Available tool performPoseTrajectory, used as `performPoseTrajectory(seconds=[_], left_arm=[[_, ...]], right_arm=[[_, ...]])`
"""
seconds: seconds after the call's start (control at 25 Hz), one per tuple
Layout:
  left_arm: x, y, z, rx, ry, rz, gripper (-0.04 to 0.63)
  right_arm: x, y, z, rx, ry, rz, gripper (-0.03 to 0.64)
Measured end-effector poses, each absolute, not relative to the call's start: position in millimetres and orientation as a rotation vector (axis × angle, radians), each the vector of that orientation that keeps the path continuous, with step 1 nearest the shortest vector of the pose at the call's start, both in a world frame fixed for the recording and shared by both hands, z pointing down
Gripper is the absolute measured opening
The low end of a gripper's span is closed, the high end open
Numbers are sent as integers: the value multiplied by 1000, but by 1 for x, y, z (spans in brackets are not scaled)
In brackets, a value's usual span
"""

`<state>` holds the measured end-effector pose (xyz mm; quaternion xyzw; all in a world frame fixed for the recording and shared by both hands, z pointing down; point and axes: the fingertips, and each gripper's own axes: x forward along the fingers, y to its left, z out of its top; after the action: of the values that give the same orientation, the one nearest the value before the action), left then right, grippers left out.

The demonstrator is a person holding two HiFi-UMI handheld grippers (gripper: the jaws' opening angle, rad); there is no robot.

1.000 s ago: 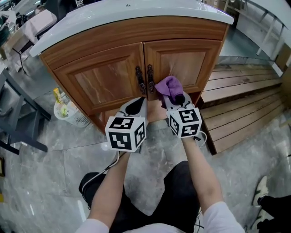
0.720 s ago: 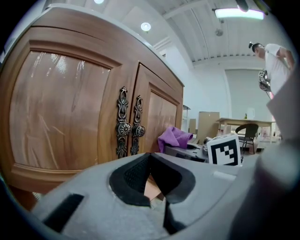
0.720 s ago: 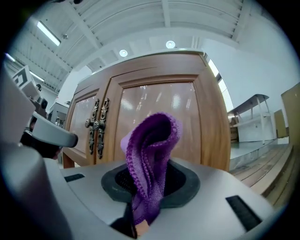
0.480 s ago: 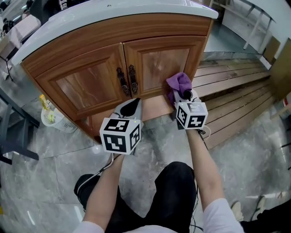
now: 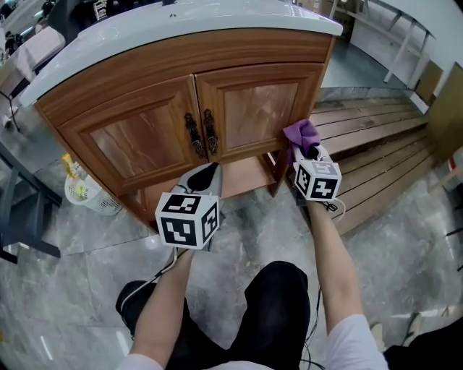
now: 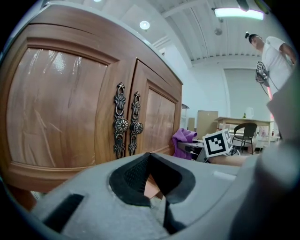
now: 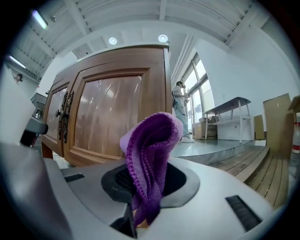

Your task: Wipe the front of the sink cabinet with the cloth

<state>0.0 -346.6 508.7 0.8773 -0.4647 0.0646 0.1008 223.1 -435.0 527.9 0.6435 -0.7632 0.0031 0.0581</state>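
Cloth (image 5: 302,132) clamped in right gripper (image 5: 308,150) jaws at cabinet (image 5: 253,108) corner, arm extended, left gripper (image 5: 210,173) (jaws closed)

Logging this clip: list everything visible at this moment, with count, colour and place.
sink cabinet: one, brown wood, both doors shut
countertop: one, white, atop the cabinet
door handles: two, dark metal, where the doors meet
cloth: one, purple, by the cabinet's lower right corner
basket: one, white, floor left of cabinet
wooden decking: brown, right of cabinet
floor: grey marble
left gripper: grey, jaws together, empty, before the cabinet
right gripper: grey, jaws shut on the cloth
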Motion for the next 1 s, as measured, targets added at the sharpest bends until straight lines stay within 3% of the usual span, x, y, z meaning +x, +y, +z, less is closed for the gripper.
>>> performPoseTrajectory(seconds=[0.44, 1.0], left_arm=[[-8, -346, 503, 2592, -1381, 170, 6], [-31, -343, 481, 2613, -1422, 169, 6]], right_arm=[[237, -430, 509, 1942, -2254, -76, 84], [241, -412, 372, 2013, -2293, -328, 84]])
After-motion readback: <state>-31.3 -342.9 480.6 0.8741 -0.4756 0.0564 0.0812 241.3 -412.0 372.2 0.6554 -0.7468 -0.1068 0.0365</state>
